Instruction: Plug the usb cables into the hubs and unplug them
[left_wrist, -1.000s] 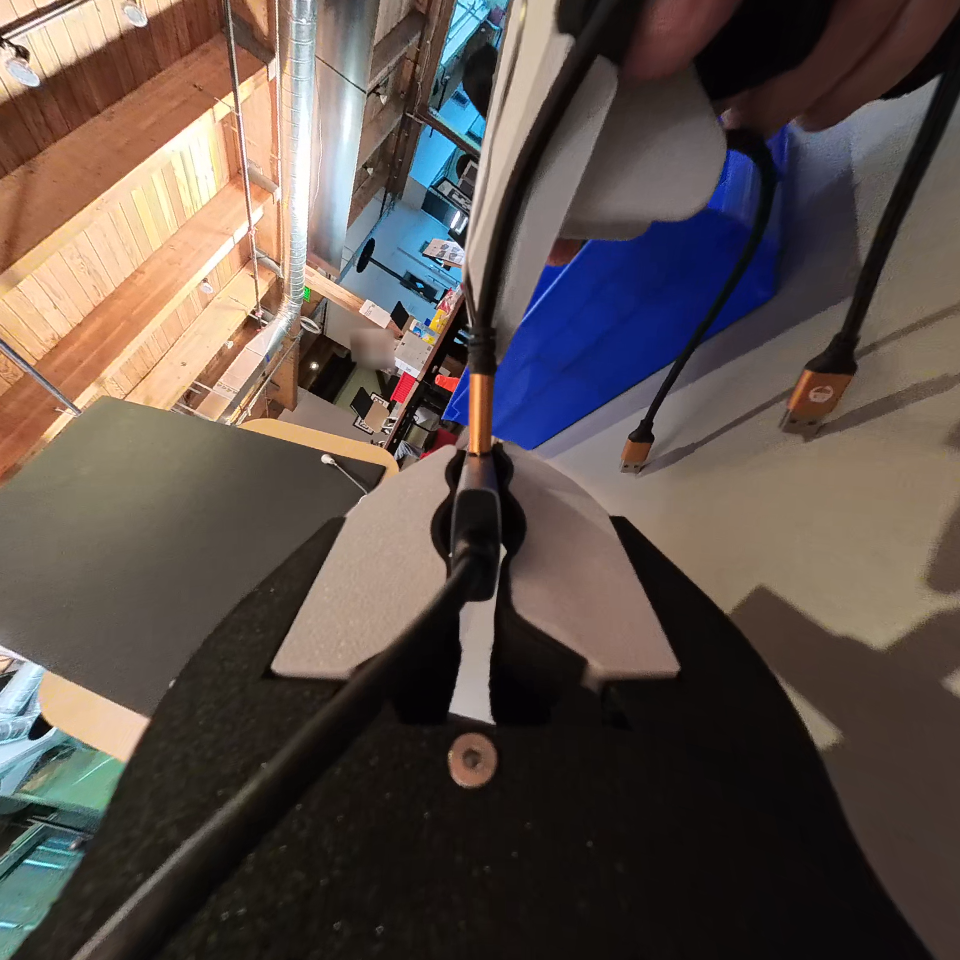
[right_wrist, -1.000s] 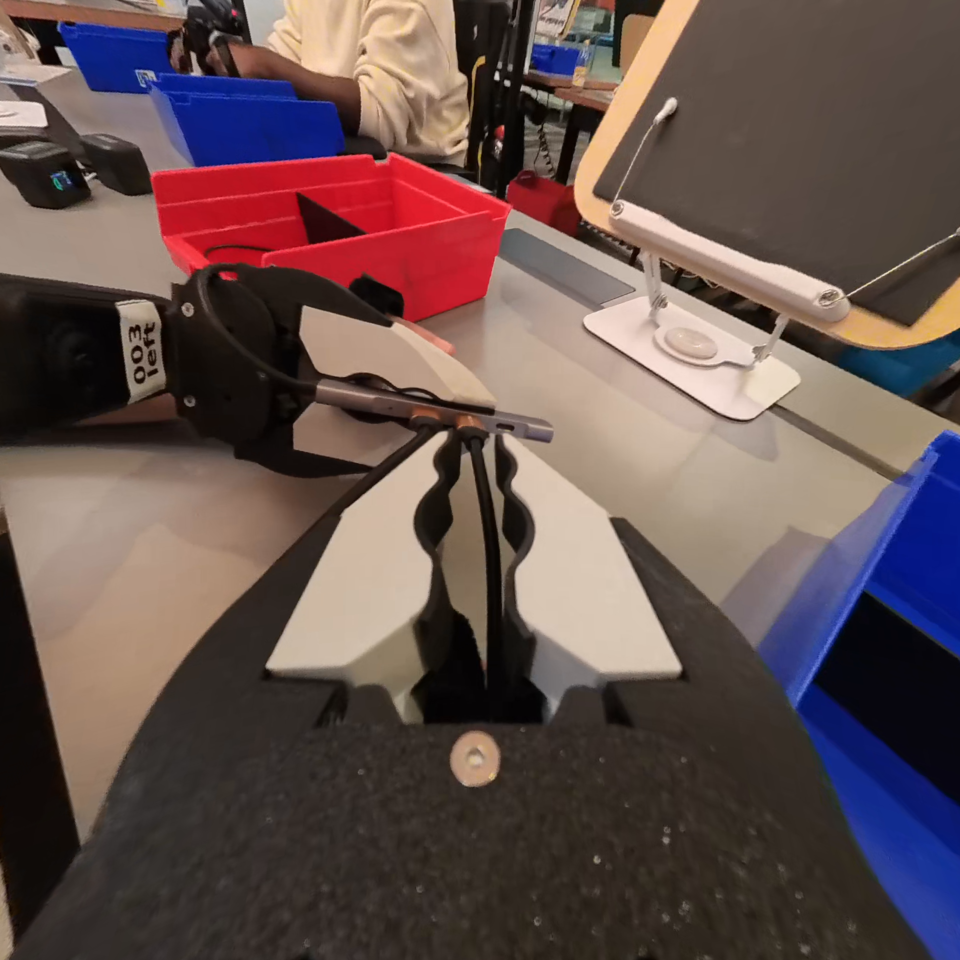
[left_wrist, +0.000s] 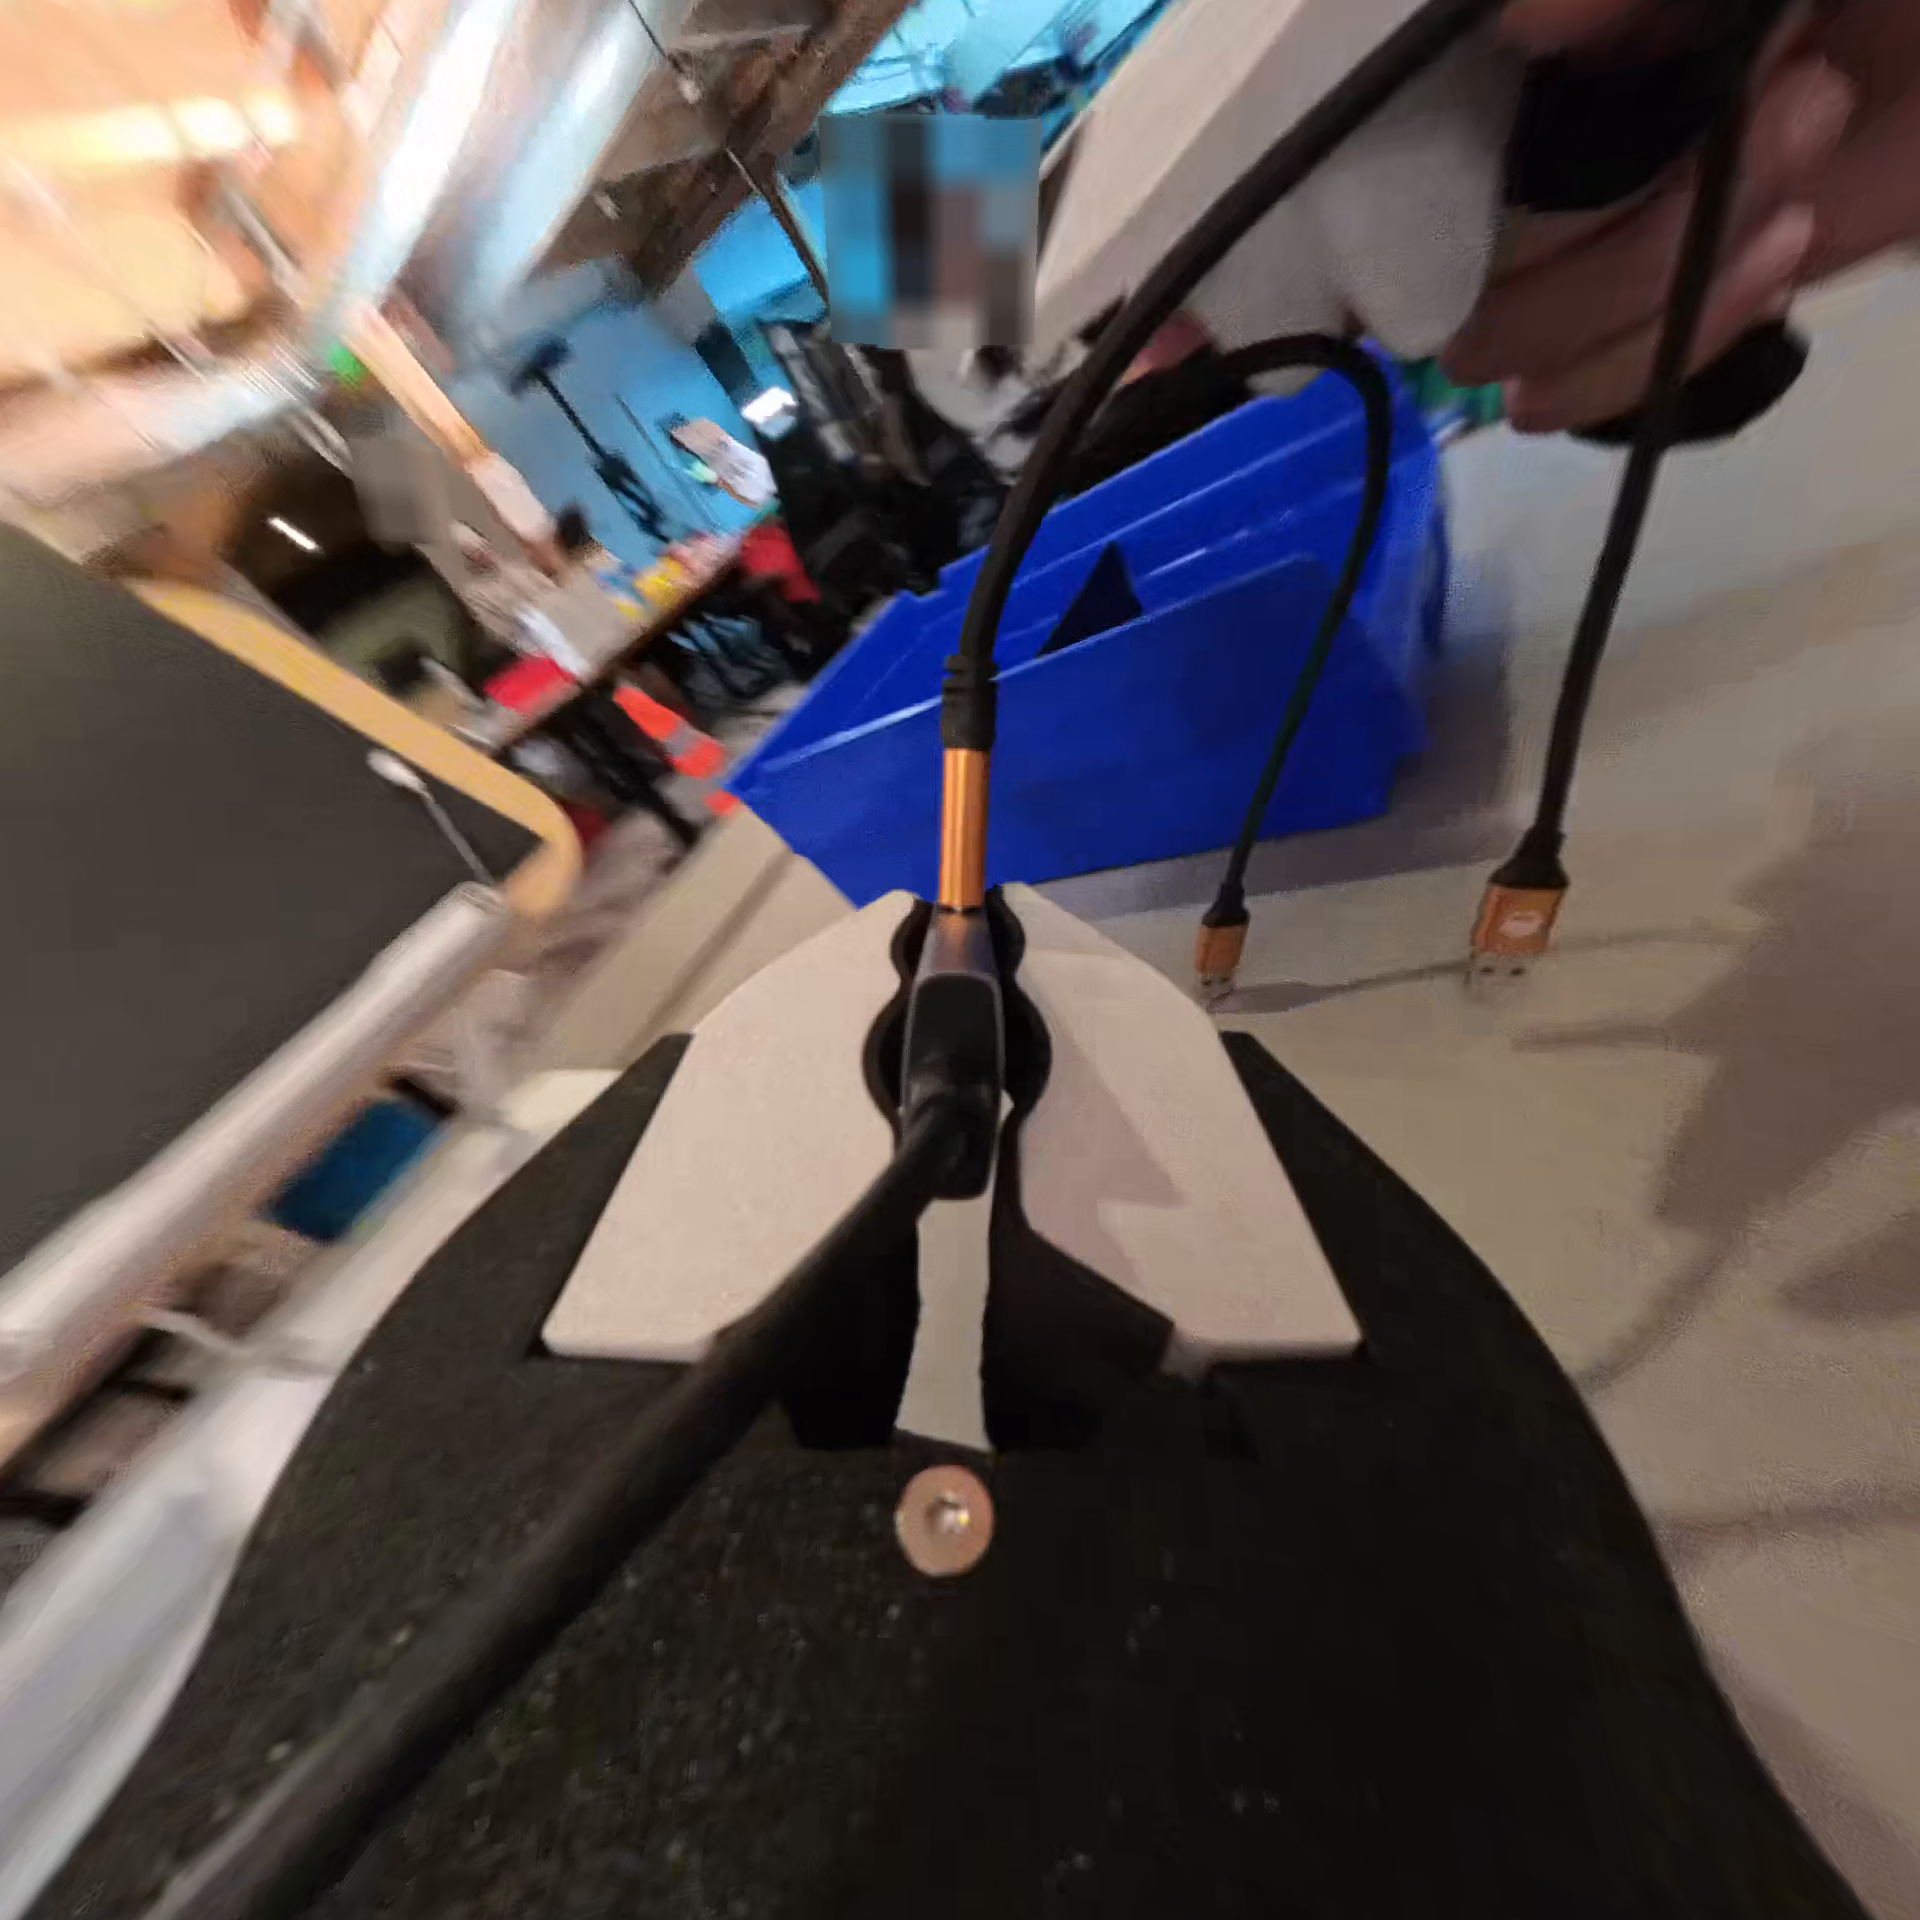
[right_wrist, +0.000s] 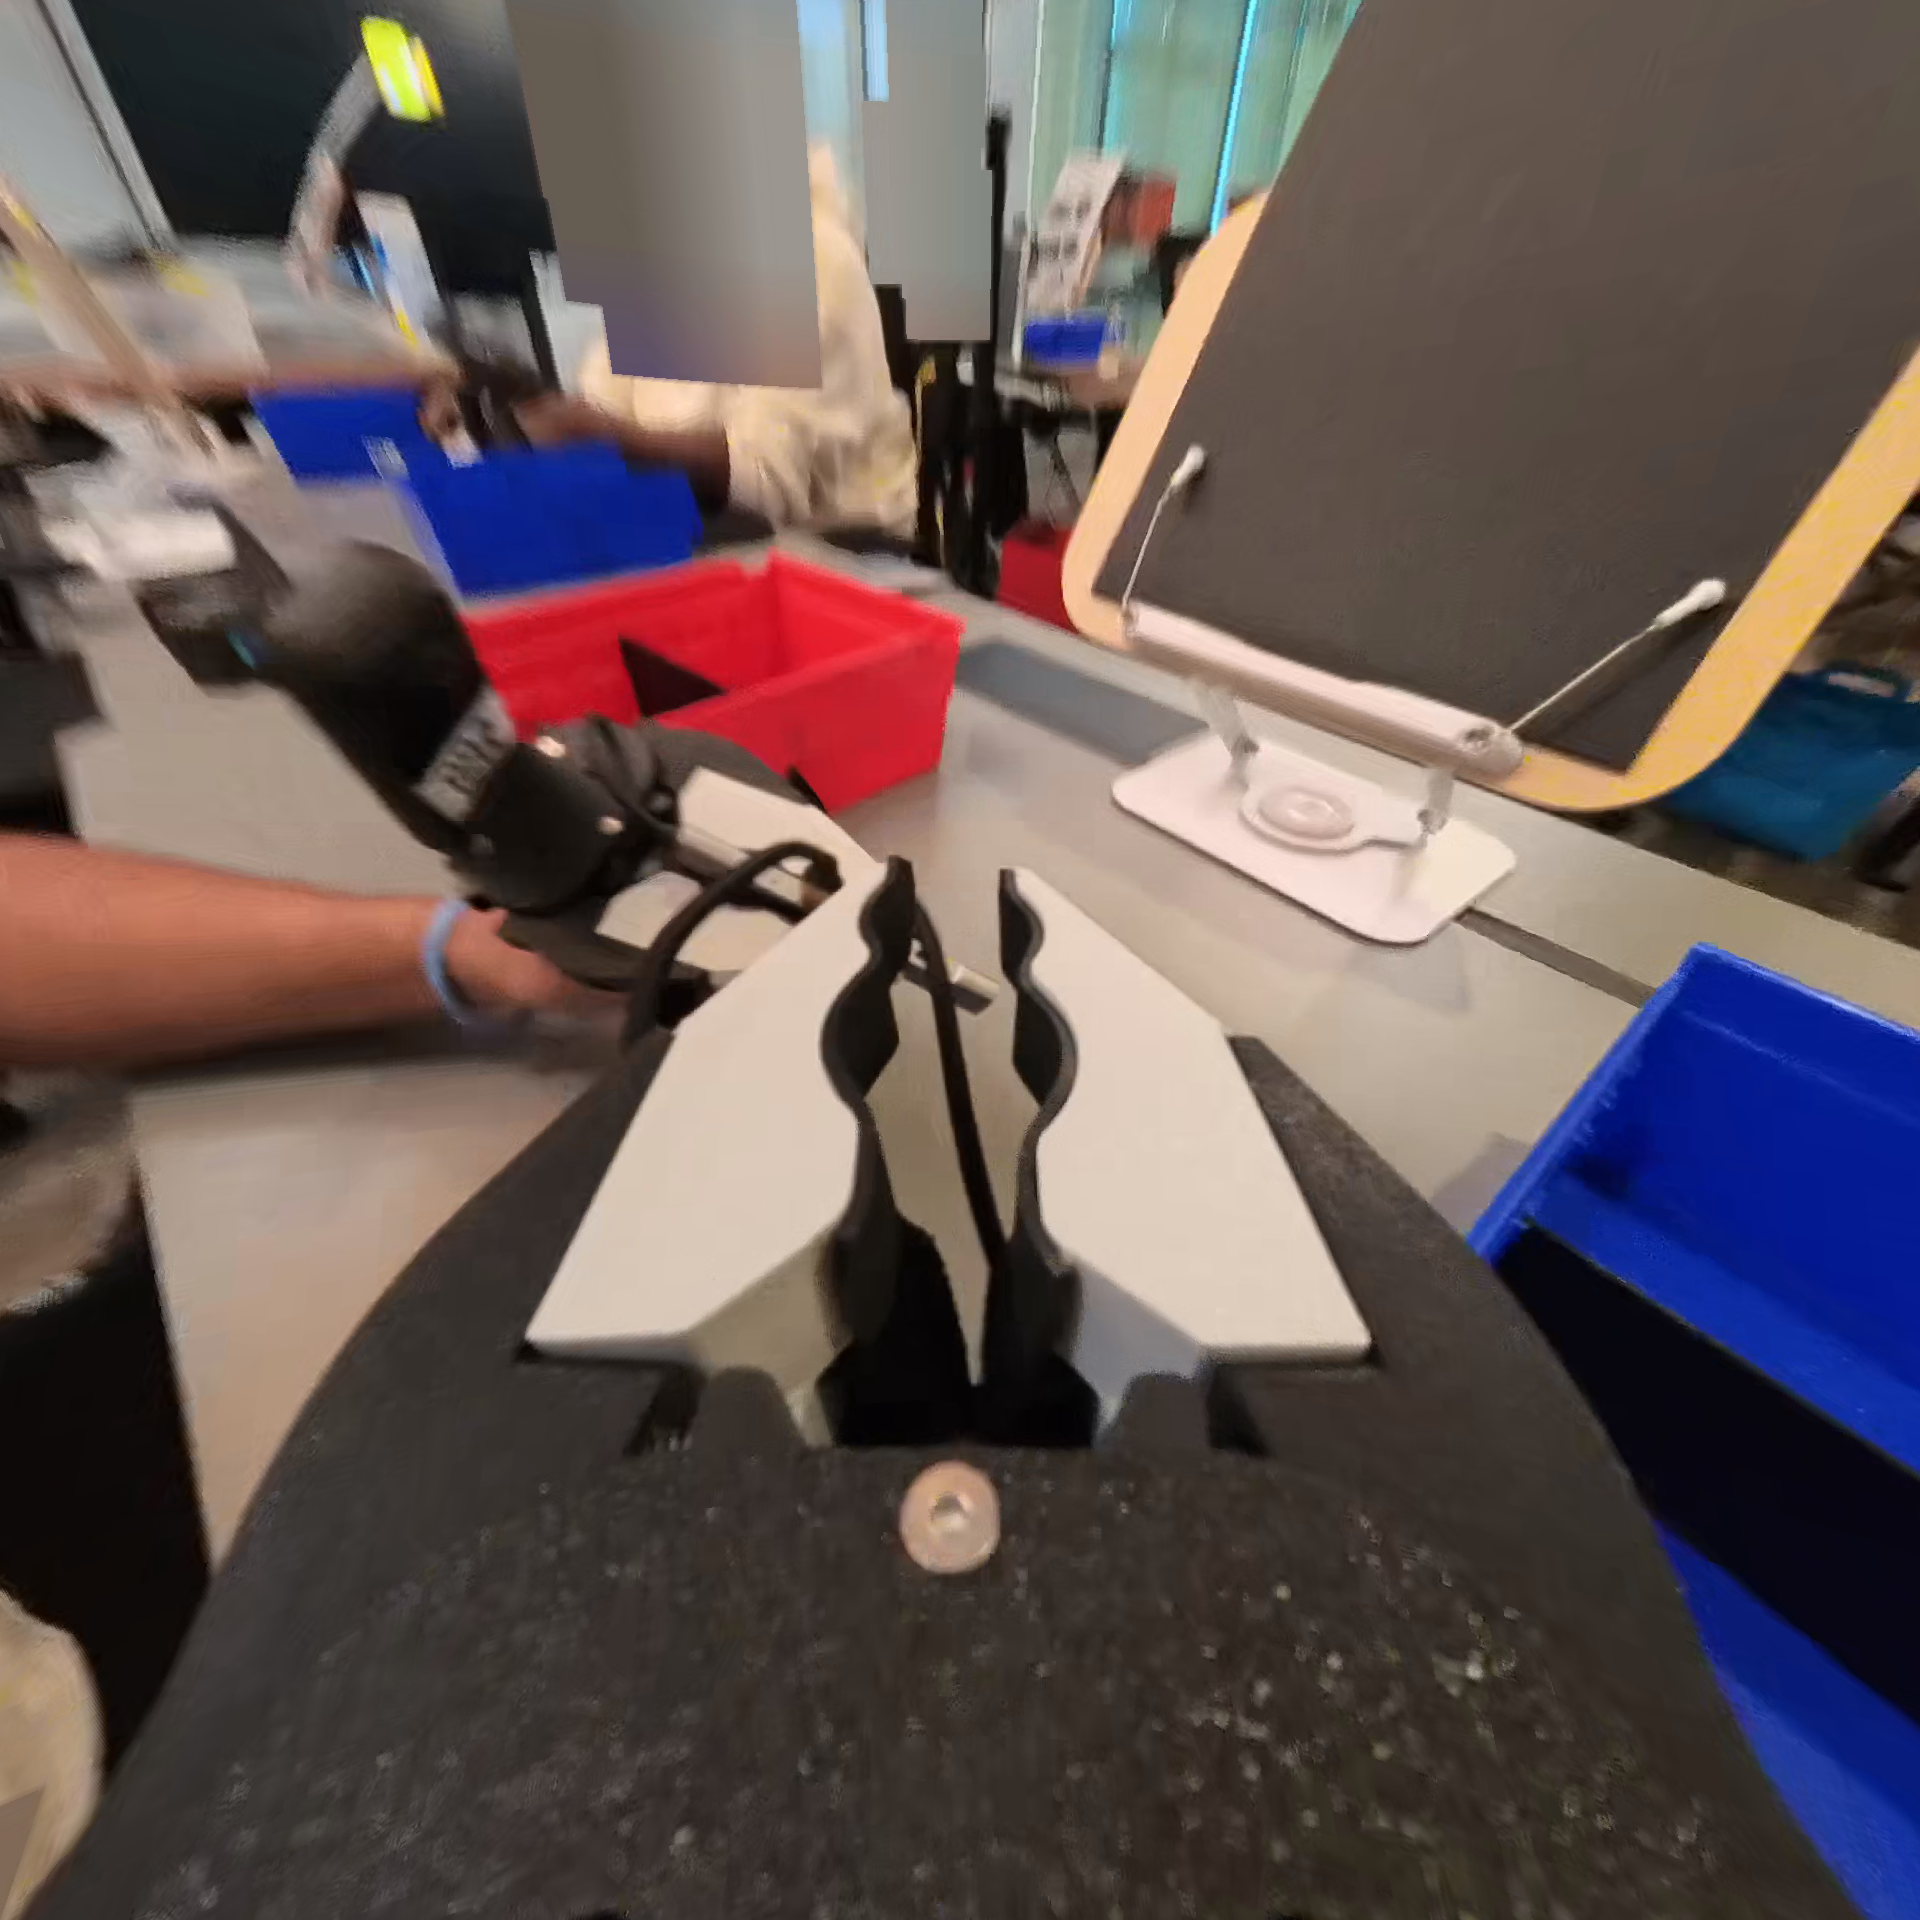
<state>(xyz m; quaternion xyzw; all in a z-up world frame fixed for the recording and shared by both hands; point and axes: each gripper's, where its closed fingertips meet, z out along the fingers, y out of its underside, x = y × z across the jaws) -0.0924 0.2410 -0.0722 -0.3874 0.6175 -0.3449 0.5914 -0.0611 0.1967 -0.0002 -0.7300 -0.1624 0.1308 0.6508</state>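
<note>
Grey-fingered and foam-backed, the left tool (left_wrist: 961, 940) is pressed together on a slim dark metal hub (left_wrist: 951, 1023), pinching it edge-on between its scalloped pads above the grey bench (left_wrist: 1455, 1143). An orange-collared plug (left_wrist: 958, 826) sits in the hub's far end, its black cable (left_wrist: 1049, 436) arching up toward the right tool (left_wrist: 1247, 208) and the hand gripping it at the top of the left wrist view. Two more orange-tipped plugs, one small (left_wrist: 1218, 940) and one broad (left_wrist: 1512, 925), hang on black leads just over the bench, in front of a blue plastic bin (left_wrist: 1143, 727).

In the right wrist view the right tool (right_wrist: 951, 894) stands spread, its fingers apart with a black lead (right_wrist: 961, 1081) running loose through the gap, clamped by neither pad. Just beyond its tips the left tool (right_wrist: 727, 883) holds the hub (right_wrist: 961, 982). A red plastic divided bin (right_wrist: 831, 686) sits behind, and a wood-rimmed black board on a white stand (right_wrist: 1558, 416) leans at right, near the blue bin (right_wrist: 1714, 1195). Much of the background is motion-blurred
</note>
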